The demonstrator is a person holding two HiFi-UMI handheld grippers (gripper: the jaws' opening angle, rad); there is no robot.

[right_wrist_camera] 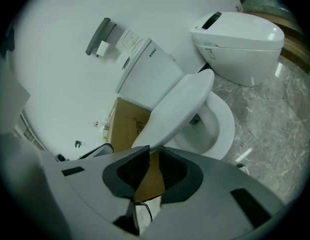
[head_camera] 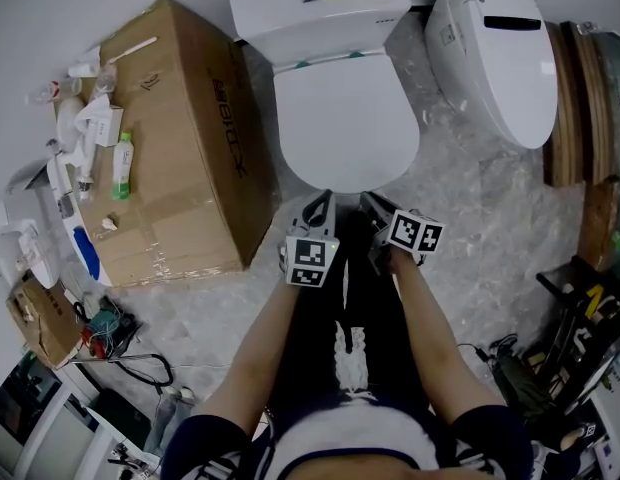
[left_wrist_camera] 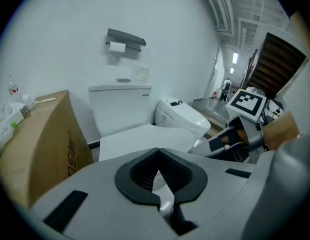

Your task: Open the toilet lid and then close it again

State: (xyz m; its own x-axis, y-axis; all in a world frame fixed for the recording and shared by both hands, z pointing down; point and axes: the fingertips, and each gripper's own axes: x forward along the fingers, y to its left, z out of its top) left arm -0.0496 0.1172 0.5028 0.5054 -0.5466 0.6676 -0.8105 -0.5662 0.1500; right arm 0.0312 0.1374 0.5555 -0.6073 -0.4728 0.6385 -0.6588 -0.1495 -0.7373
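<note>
The white toilet lid (head_camera: 345, 128) hangs partly raised, and the right gripper view shows the bowl (right_wrist_camera: 217, 126) open beneath the lid (right_wrist_camera: 180, 104). My right gripper (head_camera: 377, 204) is at the lid's front rim. That rim sits between its narrowly parted fingertips, with the gripper (right_wrist_camera: 154, 151) shut on it. Just left of it at the same rim is my left gripper (head_camera: 320, 204). In its own view the left gripper (left_wrist_camera: 158, 156) is shut on nothing, with the lid (left_wrist_camera: 140, 139) just beyond its tips.
A big cardboard box (head_camera: 180, 138) with bottles and clutter on top stands tight against the toilet's left side. The tank (head_camera: 310, 13) is behind the lid. A second white toilet (head_camera: 500, 53) and wooden boards (head_camera: 575, 98) are on the right. Cables and tools lie on the floor.
</note>
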